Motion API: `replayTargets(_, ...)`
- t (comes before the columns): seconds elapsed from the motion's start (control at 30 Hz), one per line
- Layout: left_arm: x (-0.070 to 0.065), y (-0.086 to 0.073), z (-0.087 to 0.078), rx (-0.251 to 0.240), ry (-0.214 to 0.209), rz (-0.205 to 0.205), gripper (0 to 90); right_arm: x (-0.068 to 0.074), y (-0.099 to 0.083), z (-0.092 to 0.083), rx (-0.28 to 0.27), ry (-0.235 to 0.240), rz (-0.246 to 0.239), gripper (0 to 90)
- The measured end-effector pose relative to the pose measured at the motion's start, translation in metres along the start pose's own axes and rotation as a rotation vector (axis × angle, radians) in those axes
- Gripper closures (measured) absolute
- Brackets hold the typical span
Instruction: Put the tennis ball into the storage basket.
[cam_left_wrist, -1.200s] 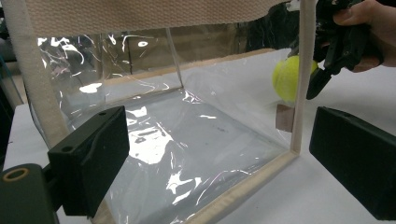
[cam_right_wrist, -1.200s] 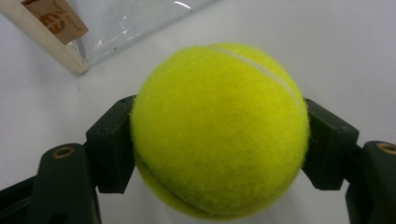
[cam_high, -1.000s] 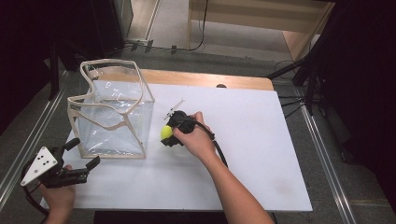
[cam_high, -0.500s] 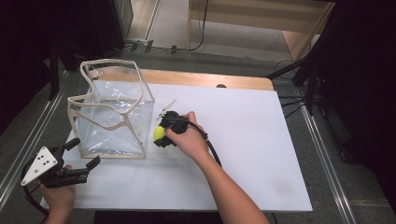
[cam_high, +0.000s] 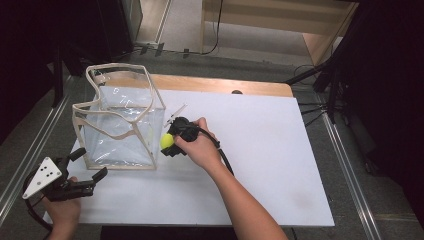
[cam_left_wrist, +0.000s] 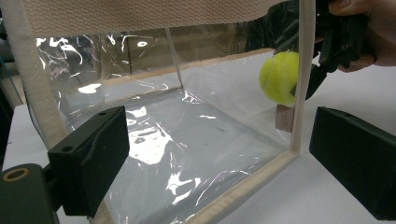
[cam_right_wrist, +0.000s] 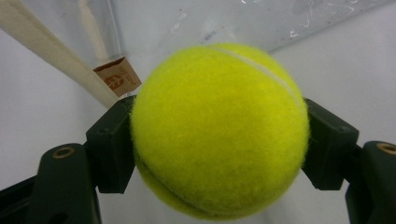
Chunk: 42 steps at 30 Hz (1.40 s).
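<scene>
Between right tongs (cam_right_wrist: 219, 140) — fuzzy yellow-green tennis ball (cam_right_wrist: 219, 130), white seam

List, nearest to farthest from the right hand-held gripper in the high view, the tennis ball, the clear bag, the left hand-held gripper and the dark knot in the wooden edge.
1. tennis ball, clamped in the right hand-held gripper.
2. clear bag, just left of it.
3. dark knot, at the far wooden edge, to the right.
4. left hand-held gripper, open at the table's near left corner.
</scene>
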<state>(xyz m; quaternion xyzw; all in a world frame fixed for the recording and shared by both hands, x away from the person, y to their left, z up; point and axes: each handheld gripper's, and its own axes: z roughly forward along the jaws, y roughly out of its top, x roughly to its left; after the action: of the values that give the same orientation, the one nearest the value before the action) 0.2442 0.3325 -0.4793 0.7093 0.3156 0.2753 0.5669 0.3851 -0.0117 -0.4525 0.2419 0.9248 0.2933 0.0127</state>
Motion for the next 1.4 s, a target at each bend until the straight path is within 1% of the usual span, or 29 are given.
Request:
replayTargets(0.27, -0.001, 0.0, 0.0, 0.0, 0.002, -0.001, 5.3, 0.002, 0.007, -0.013, -0.025, 0.006, -0.008, 23.3)
replayTargets(0.37, -0.001, 0.0, 0.001, -0.001, 0.001, -0.001, 5.3, 0.001, 0.008, -0.016, -0.027, 0.01, -0.013, 23.3)
replayTargets(0.43, -0.001, 0.0, 0.0, 0.0, 0.002, -0.001, 5.3, 0.003, 0.01, -0.019, -0.024, 0.01, -0.006, 23.3)
replayTargets(0.5, -0.001, 0.0, 0.001, 0.0, 0.001, -0.001, 5.3, 0.003, 0.012, -0.023, -0.03, 0.006, -0.017, 23.3)
replayTargets(0.53, -0.001, 0.0, 0.001, -0.001, 0.0, -0.001, 5.3, 0.003, 0.013, -0.024, -0.029, 0.013, -0.021, 23.3)
replayTargets(0.63, -0.001, 0.0, 0.001, -0.001, 0.0, -0.002, 5.3, 0.003, 0.015, -0.027, -0.03, 0.016, -0.019, 23.3)
replayTargets(0.77, -0.001, 0.0, 0.001, -0.003, 0.006, -0.003, 5.3, 0.002, 0.02, -0.036, -0.047, 0.01, -0.037, 23.3)
replayTargets(0.87, -0.001, 0.0, 0.0, -0.003, 0.004, -0.006, 5.3, 0.002, 0.023, -0.04, -0.048, 0.005, -0.048, 23.3)
replayTargets(1.0, -0.001, 0.0, 0.0, -0.004, 0.002, -0.006, 5.3, 0.003, 0.026, -0.043, -0.039, 0.006, -0.048, 23.3)
replayTargets(1.03, 0.0, 0.0, 0.0, -0.004, 0.001, -0.006, 5.3, 0.004, 0.027, -0.046, -0.033, 0.01, -0.039, 23.3)
replayTargets(1.1, 0.0, 0.0, 0.0, -0.006, 0.0, -0.007, 5.3, 0.003, 0.028, -0.048, -0.041, 0.012, -0.041, 23.3)
replayTargets(1.17, 0.0, 0.0, 0.0, -0.005, 0.0, -0.006, 5.3, 0.003, 0.029, -0.049, -0.034, 0.011, -0.035, 23.3)
replayTargets(1.37, 0.0, 0.0, 0.001, -0.006, -0.001, -0.008, 5.3, 0.002, 0.034, -0.056, -0.036, 0.008, -0.046, 23.3)
replayTargets(1.4, 0.0, 0.0, 0.001, -0.005, 0.0, -0.008, 5.3, 0.002, 0.035, -0.057, -0.036, 0.013, -0.054, 23.3)
